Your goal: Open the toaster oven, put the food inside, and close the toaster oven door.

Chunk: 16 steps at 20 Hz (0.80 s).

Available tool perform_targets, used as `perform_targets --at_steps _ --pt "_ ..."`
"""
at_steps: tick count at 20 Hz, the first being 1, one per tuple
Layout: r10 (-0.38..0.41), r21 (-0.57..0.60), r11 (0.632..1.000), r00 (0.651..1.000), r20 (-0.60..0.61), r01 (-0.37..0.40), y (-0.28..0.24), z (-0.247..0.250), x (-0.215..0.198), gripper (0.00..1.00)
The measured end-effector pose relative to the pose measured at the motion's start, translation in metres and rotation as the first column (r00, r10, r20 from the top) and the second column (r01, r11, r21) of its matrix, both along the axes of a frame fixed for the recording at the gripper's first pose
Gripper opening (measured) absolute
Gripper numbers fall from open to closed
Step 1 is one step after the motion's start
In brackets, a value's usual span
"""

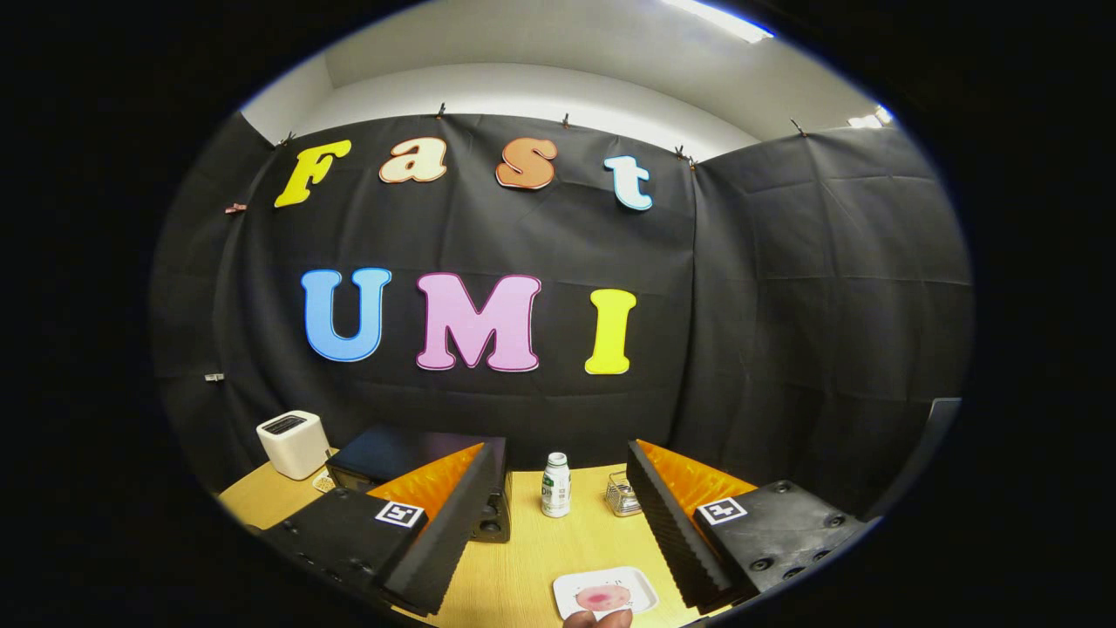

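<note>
- toaster oven [410, 467] at back of the wooden table [523, 558], partly behind the left finger; door state unclear
- pink food [603, 597] on a white tray [641, 583], between the fingers, fingertip [597, 619] at its near edge
- gripper [558, 523] wide open, nothing held
- small bottle [555, 485] and wire basket [621, 494] beyond fingers
- white toaster [293, 443] left of oven

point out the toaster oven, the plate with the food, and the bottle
toaster oven [384, 453]: gripper view, dark top panel
plate [571, 586]: gripper view, bare white rim left of the food
bottle [555, 488]: gripper view, labelled body
</note>
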<state>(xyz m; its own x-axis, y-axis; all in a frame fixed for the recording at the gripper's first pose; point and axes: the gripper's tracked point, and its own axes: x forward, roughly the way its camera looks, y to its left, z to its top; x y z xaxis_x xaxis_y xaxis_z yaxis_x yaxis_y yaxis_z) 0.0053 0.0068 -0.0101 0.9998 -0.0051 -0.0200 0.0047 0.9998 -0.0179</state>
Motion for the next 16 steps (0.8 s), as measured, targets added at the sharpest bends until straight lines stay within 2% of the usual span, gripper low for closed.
perform_targets --at_steps 6,11,16 --pt "0.047 0.021 0.999 0.999 -0.011 -0.047 0.043 -0.007 0.009 0.98" --pt "0.112 0.018 0.994 0.993 -0.031 -0.112 0.114 -0.025 0.026 0.98" --pt "0.187 0.092 0.98 0.974 -0.131 -0.176 0.196 -0.069 0.053 0.98"
